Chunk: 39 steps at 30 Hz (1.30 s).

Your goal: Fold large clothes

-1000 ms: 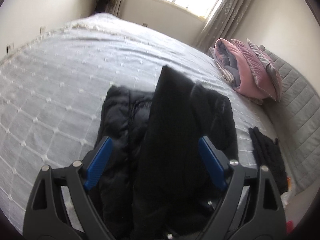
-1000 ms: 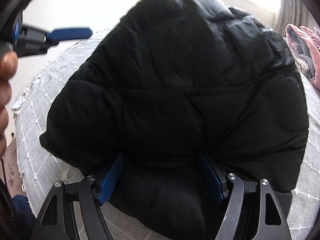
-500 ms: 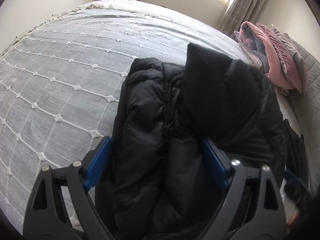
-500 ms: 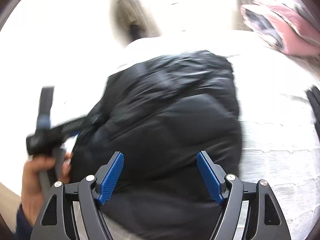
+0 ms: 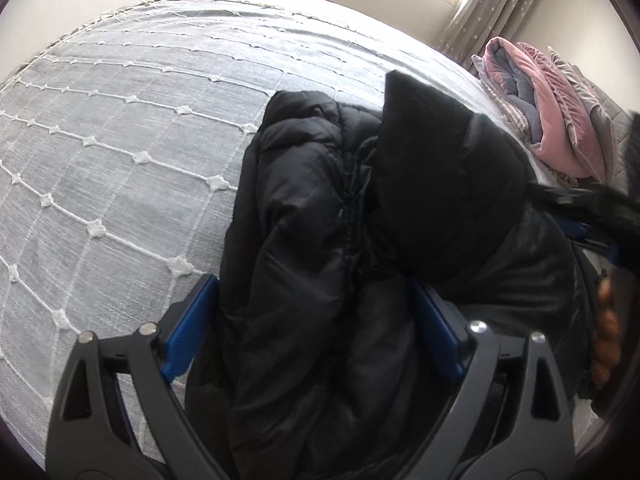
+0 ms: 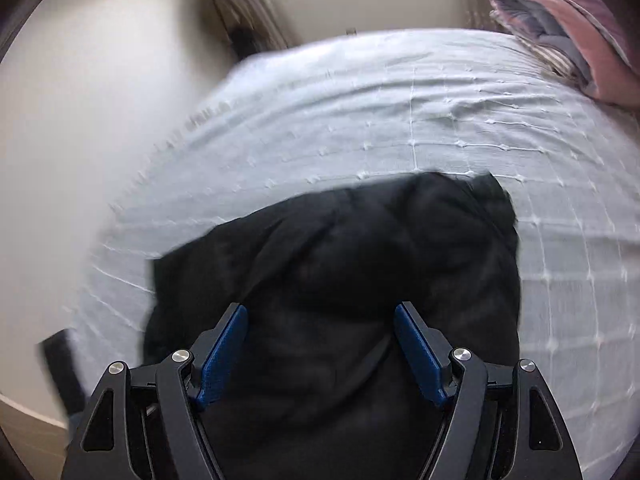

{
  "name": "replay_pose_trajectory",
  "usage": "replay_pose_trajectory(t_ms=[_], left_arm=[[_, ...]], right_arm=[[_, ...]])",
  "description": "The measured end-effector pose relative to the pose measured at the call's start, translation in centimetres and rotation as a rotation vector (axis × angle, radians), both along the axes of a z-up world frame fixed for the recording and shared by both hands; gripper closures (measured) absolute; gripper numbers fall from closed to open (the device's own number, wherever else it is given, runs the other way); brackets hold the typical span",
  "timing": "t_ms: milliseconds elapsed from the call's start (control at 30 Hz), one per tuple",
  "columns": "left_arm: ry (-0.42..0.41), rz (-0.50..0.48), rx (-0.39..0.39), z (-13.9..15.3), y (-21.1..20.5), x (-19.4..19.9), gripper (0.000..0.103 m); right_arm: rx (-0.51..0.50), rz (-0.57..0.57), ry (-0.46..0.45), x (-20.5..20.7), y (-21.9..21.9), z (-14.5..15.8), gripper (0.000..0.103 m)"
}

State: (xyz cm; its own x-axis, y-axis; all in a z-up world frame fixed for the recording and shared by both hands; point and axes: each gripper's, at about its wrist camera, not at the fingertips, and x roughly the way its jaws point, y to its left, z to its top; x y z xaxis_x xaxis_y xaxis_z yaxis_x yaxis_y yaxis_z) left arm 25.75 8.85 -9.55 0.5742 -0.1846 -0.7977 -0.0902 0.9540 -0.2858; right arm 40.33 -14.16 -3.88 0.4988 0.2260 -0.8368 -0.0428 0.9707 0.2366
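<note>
- The black jacket [image 5: 320, 240] lies bunched on the bed [image 5: 132, 140], directly under and ahead of the left hand-held gripper [image 5: 316, 320].
- The left hand-held gripper's blue-padded fingers [image 5: 188, 328] stand wide apart with the jacket's bulk filling the gap between them; whether the pads press the cloth, I cannot tell.
- In the right wrist view the jacket [image 6: 360, 264] lies as a rounded dark heap on the bed [image 6: 400, 112], just ahead of and beneath the right hand-held gripper [image 6: 320, 344], which is spread wide and grips nothing.
- At the right edge of the left wrist view the right hand-held gripper [image 5: 600, 216] shows as a dark blur beside the jacket.
- The jacket is puffy, quilted and slightly shiny, with a seam or zip line running down the middle and a smoother, matte flap folded over its right part.
- The bedspread is pale grey woven cloth, crossed by white stitched lines with small star-like knots.
- A folded pink and grey quilt [image 5: 548, 120] sits near the far right of the bed, well apart from the jacket.
</note>
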Motion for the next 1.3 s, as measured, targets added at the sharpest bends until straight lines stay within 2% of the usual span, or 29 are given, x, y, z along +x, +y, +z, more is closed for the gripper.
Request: replay_pose_trajectory(t_ms=[133,233,300,400,533,567,667,733,833,900,1000,1067,1167,1300], left_arm=[[0.01,0.016,0.009,-0.3,0.2,0.4,0.009],[0.029,0.029,-0.023,-0.8,0.6,0.8,0.009],[0.028,0.036,-0.006,-0.9,0.3,0.9,0.009],[0.021,0.031,0.014,-1.0,0.0,0.8,0.009],[0.032,0.005,-0.022,-1.2,0.3,0.7,0.009],[0.04,0.007,-0.028,-1.0,0.5,0.7,0.009],[0.048,0.011,-0.021,0.5,0.7,0.0,0.01],[0.033,0.008,-0.03,1.5,0.8,-1.2,0.01],[0.009,-0.01,-0.064,2.2,1.3,-3.0,0.01],[0.034,-0.022,-0.089,2.2,1.7,-3.8,0.01],[0.055,-0.021,-0.144,1.7,2.4,-4.3,0.01],[0.072,-0.005,-0.162,1.2,2.9,-4.7,0.01],[0.078,0.003,-0.151,1.2,2.5,-5.8,0.01],[0.057,-0.014,-0.126,0.8,2.6,-7.5,0.008]], right_arm=[[-0.128,0.045,0.088,2.6,2.6,-4.1,0.021],[-0.125,0.028,0.112,3.0,2.8,-6.4,0.02],[-0.161,0.028,0.111,2.5,3.2,-7.3,0.019],[-0.171,0.017,0.106,2.3,3.3,-7.9,0.018],[-0.202,0.029,0.05,0.1,3.1,-6.3,0.019],[-0.186,0.014,0.026,-1.3,2.4,-5.0,0.019],[-0.051,-0.018,-0.081,-7.2,-0.2,-1.0,0.018],[0.039,-0.076,-0.1,-12.1,-3.2,0.4,0.017],[0.088,-0.143,-0.084,-16.6,-6.6,0.0,0.017],[0.144,-0.204,-0.078,-18.2,-8.9,-0.9,0.017],[0.266,-0.233,-0.059,-19.2,-11.2,-2.3,0.017],[0.305,-0.267,-0.038,-18.9,-12.2,-3.0,0.017],[0.332,-0.283,-0.011,-18.6,-12.2,-4.2,0.017],[0.383,-0.244,0.042,-17.9,-11.3,-5.7,0.017]])
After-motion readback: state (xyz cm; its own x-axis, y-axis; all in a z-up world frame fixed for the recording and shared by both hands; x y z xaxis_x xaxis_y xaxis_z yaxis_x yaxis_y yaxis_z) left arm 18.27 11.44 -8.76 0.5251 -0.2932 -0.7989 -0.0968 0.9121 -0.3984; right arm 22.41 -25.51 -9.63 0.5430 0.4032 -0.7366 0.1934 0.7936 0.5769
